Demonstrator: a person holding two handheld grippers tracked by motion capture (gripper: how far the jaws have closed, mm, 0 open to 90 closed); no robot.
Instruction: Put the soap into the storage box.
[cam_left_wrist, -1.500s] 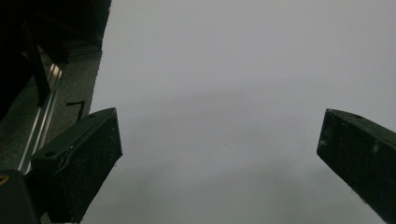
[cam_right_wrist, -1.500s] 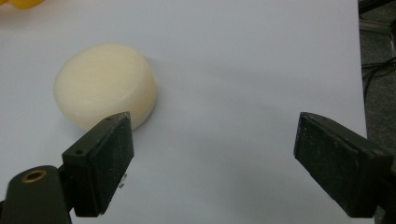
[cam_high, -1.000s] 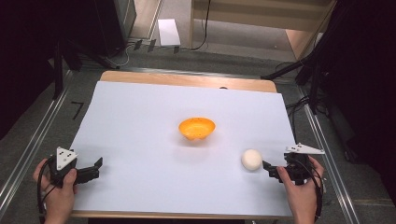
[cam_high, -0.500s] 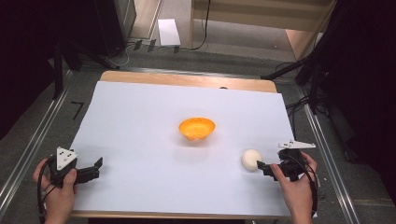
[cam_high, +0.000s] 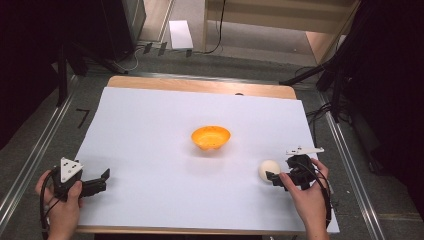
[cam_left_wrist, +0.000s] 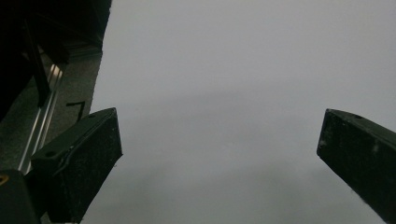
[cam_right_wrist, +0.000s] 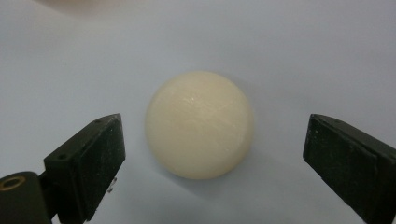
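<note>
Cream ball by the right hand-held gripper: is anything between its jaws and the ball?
Nothing visible does. In the right gripper view the cream ball sits on bare white table cover, centred ahead of the open right hand-held gripper, with clear gaps to both jaws.

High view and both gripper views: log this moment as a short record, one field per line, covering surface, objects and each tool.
surface: table under a white sheet
bowl: orange bowl, upright near the table's middle, nothing visible inside
ball: cream ball, on the sheet to the right of the bowl, apart from it
right tool: right tool, jaws open on either side of the ball, not touching it
left tool: left tool, open over bare sheet at the near left corner, holding nothing
</note>
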